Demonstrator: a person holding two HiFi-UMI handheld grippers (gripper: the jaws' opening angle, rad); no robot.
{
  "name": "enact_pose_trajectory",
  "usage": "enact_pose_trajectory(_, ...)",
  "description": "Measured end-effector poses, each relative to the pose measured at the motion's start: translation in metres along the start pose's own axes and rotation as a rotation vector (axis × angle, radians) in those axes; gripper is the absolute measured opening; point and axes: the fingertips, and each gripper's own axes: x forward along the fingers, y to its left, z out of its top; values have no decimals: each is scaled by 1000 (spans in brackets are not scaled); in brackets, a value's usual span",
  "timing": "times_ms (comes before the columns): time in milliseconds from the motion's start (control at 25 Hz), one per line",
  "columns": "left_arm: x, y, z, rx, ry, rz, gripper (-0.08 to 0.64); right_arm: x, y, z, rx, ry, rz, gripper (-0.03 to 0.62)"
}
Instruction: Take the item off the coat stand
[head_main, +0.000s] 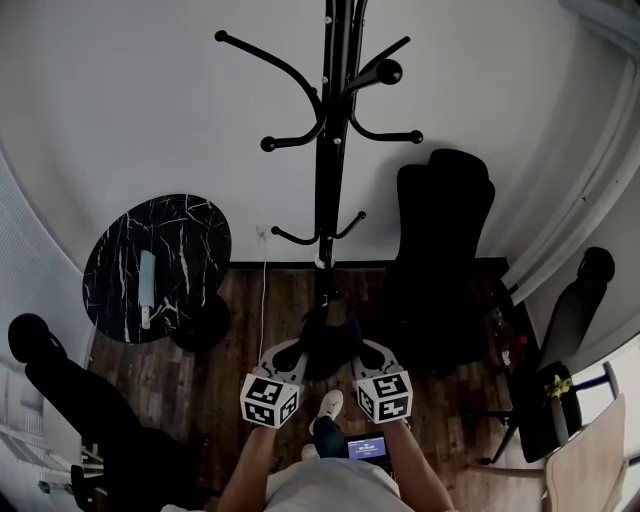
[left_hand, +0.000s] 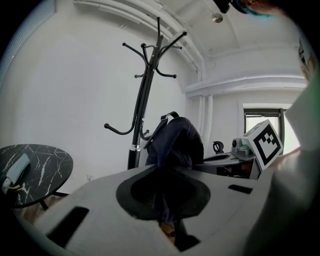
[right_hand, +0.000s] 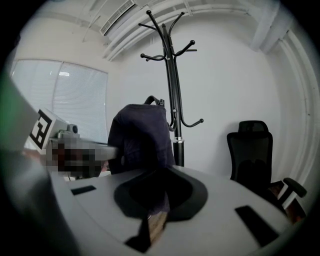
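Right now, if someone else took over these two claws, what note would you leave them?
Left claw: shut on the dark blue bag.
Right claw: shut on the same bag, from the other side.
Where: the bag hangs between both claws, in front of the coat stand, whose hooks look bare.
Done: bag gripped and apparently off its hook.
Left: carry it clear of the stand.

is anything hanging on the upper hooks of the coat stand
No, every upper hook on the coat stand is bare in the head view; the dark bag sits well below them.
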Motion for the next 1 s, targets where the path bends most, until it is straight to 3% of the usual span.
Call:
enact_pose_trajectory(480, -25, -22, 18, -27, -63, -10, 32, -34, 14, 13, 3, -40, 9, 20)
enact_pose_trajectory(1000, -38, -32, 12, -43, -52, 23, 32, -47, 19, 12, 10, -47, 39, 20)
